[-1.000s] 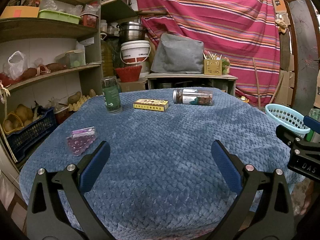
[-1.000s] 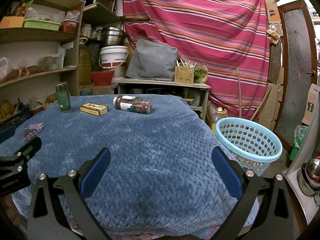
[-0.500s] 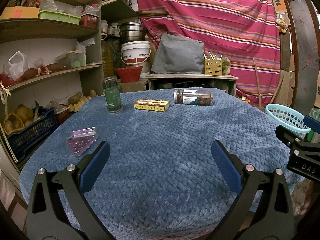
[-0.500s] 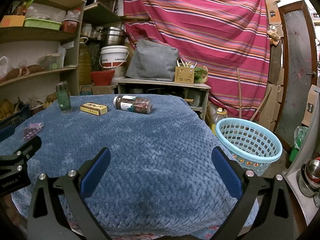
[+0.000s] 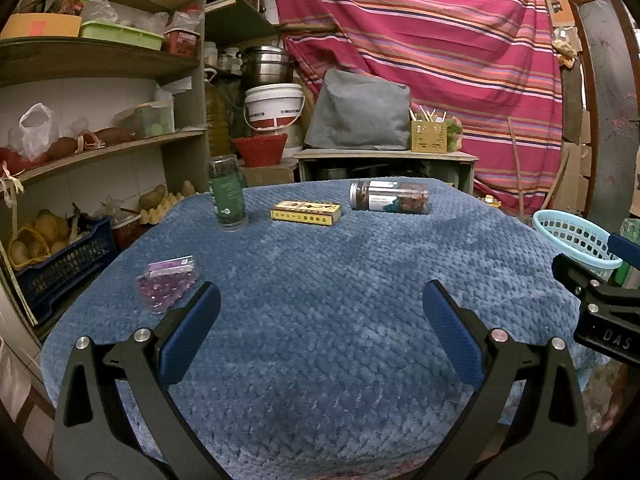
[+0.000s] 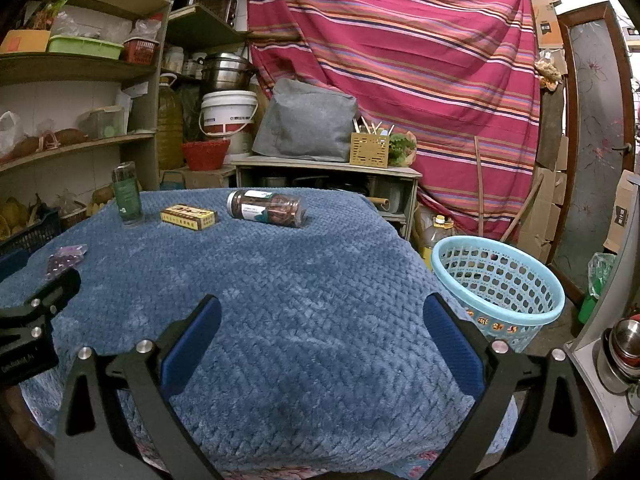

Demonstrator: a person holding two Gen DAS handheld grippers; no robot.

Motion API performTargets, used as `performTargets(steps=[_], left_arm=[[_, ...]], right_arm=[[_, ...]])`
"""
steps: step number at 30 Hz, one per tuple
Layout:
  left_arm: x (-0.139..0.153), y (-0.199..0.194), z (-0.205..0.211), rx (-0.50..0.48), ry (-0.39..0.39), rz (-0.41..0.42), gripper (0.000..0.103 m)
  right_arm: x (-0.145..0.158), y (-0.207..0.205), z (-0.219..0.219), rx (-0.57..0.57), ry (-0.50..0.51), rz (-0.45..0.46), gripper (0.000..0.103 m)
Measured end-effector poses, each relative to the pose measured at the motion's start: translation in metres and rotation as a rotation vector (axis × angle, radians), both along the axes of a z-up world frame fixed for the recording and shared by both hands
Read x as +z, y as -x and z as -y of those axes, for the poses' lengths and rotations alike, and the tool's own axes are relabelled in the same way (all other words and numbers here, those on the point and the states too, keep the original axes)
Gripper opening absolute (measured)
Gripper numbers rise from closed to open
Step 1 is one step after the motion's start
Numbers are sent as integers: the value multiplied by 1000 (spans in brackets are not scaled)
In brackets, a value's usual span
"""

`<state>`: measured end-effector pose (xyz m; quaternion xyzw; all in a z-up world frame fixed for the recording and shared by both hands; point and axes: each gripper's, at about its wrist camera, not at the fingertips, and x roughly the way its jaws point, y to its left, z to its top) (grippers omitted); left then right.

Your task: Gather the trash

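- left gripper [image 5: 320, 312] jaws wide apart, nothing between them, low centre of left wrist frame over the blue quilted cloth [image 5: 340, 320]
- right gripper [image 6: 320, 316] also spread wide and empty, low centre of right wrist frame; its body shows at right edge of the left view
- trash = four items on the cloth, none touched yet
- purple bead pouch [image 5: 168, 286]: left of centre in left view, just beside the left finger tip, nearest item. Likely light, soft, crinkly film, contents shift; pinch across the flat top seal edge, a grip on the lumpy belly may slip
- green-label jar [image 5: 227, 196]: upright, upper left of centre, well apart from the jaws. Looks rigid and clear, maybe glass, so possibly fragile and heavy; grip mid-body across the diameter, smooth wall could be slippery
- yellow box [image 5: 305, 212]: lying flat, upper centre, between the two jars. Cardboard, light, stiff-ish but crushable; take it across the short width, gentle squeeze
- lying jar [image 5: 390, 197]: on its side, upper centre-right, silver cap toward the left. Filled with dark stuff, probably the heaviest; will roll if nudged, so close across the barrel from above
- light blue basket [image 6: 498, 286]: off the table edge, right of centre in right view, near the right gripper; looks empty, likely drop target
- judgement: pouch suits left gripper, lying jar sits closer to right side
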<state>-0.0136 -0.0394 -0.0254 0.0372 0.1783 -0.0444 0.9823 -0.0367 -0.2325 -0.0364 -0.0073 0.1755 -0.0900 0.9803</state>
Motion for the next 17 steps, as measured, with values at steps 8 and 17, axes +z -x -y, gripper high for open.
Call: performTargets(steps=[8,17], left_arm=[[2,2,-6,5,-19,12,98],[3,4,-3,1,-24,18,98]], right_arm=[[-1,-1,0,2,-12,0,99],[-2,-3,0,8,-13,-10,99]])
